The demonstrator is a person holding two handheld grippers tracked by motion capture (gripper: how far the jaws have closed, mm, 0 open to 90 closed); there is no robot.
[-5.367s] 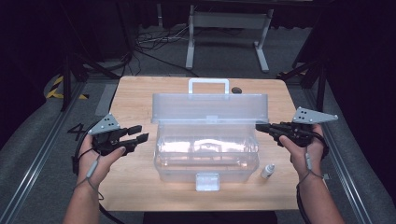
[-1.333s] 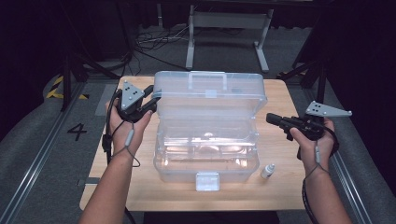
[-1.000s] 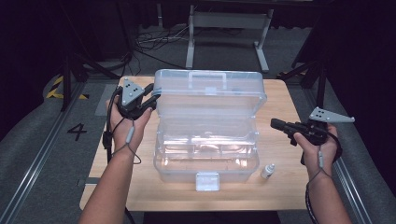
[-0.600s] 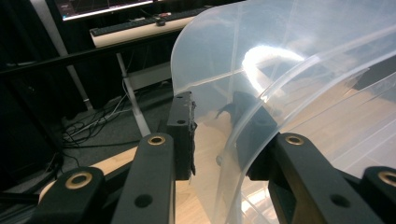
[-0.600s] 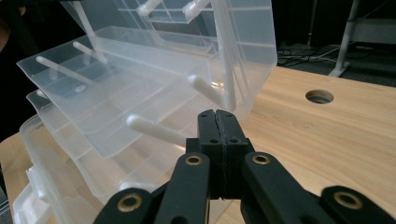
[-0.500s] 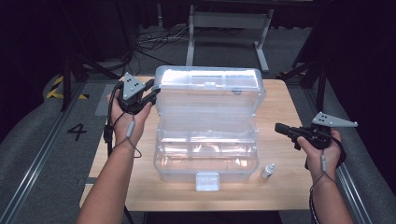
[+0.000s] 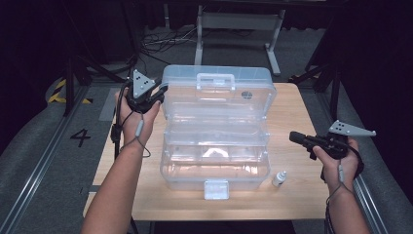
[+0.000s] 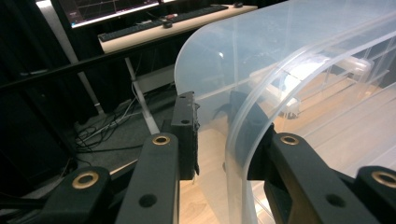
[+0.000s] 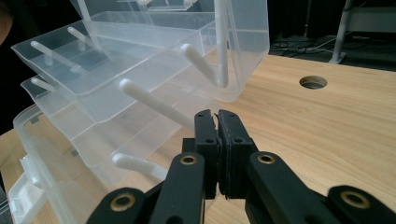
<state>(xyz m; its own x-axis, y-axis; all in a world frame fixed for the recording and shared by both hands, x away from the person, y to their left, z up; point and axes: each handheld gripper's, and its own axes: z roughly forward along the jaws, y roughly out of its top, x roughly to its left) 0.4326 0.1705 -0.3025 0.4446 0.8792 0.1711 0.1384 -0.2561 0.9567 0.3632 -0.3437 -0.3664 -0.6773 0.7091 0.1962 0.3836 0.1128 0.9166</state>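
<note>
Near edge of the surface (image 7: 292, 200): small bottle (image 7: 279, 178) upright, just right of the box (image 7: 216, 161). Clear box mid-surface, trays fanned out in steps, lid (image 7: 219, 90) raised at the back. Right gripper (image 7: 297, 138) off to the box's right, apart from it, fingers pressed together on nothing. Farther back, left gripper (image 7: 159, 92) at the lid's left edge; in the left gripper view, lid wall (image 8: 243, 154) between the fingers (image 8: 184, 135), just been closing, seemingly pinching it, though contact on the near side is hard to see. Beyond the surface: cables on the floor (image 7: 160, 41).
</note>
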